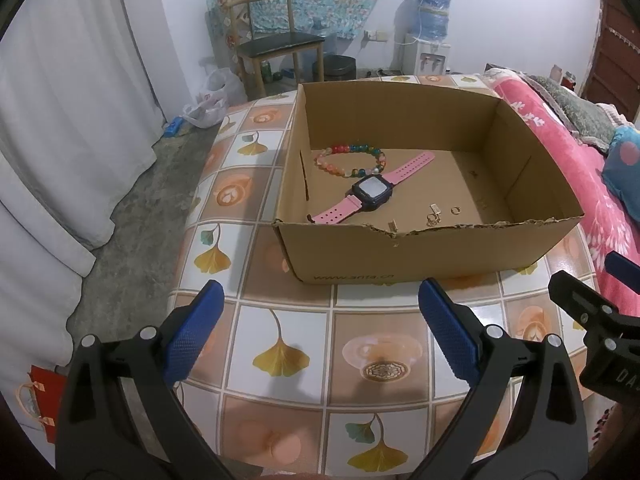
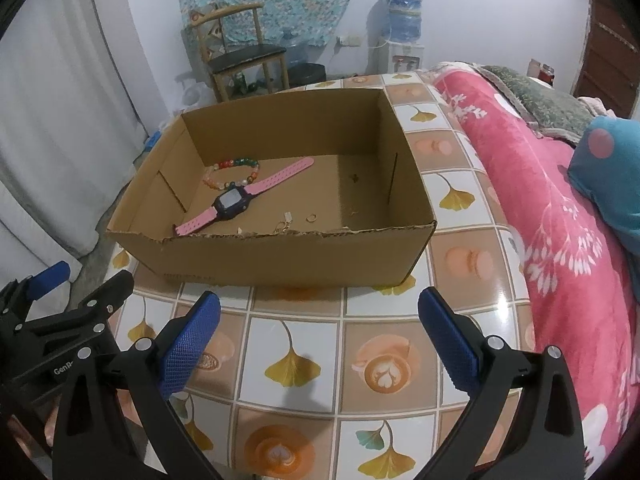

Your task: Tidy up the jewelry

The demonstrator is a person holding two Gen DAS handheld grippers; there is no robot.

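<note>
A table (image 1: 280,344) with a tile-patterned cover of leaves and coffee cups filled both views, a pink blanket (image 2: 540,208) lying along its right side. On the table stood an open cardboard box (image 1: 420,256) with a torn front rim. Both grippers hung side by side over the cover, just short of the box: the left gripper (image 1: 320,328) and the right gripper (image 2: 320,336) each had their blue-padded jaws spread wide, holding nothing. Inside the box lay a pink watch (image 1: 370,190) with a dark face, one strap crossing a bracelet (image 1: 352,160) of coloured beads. Near the front wall sat a small ring (image 1: 455,211) and some tiny gold pieces (image 1: 434,216).
</note>
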